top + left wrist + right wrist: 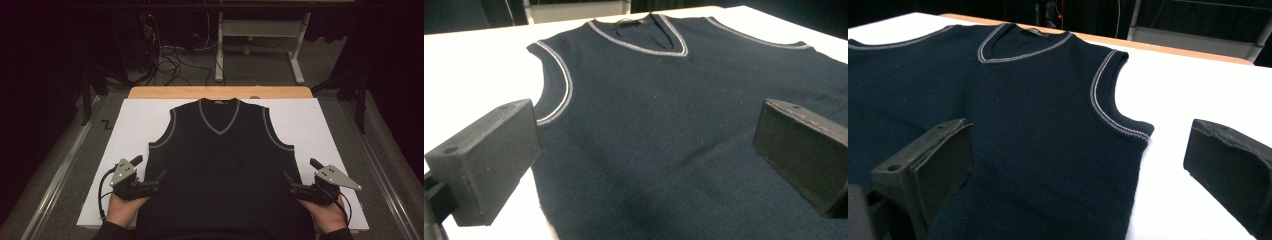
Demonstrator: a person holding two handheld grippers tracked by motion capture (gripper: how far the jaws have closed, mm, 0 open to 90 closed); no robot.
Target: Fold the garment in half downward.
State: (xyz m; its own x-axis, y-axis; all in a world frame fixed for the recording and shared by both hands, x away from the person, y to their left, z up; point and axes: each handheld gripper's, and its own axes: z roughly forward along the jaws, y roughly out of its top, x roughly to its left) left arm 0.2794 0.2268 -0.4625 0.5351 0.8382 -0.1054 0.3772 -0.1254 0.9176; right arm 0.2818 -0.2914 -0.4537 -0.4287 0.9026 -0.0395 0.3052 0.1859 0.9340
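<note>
On white sheet [310, 120]: vest [220, 160] flat; left hand-held gripper [150, 175], right hand-held gripper [297, 175] agape, flanking.

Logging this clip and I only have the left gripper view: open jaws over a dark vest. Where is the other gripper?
Observer: The right gripper sits at the vest's opposite side edge, jaws open.
Operator: Is the vest wholly on the table?
Observer: No, its hem runs over the near edge of the white board.
Operator: What lies beyond the table?
Observer: A tangle of cables on the floor and a grey table frame.
</note>
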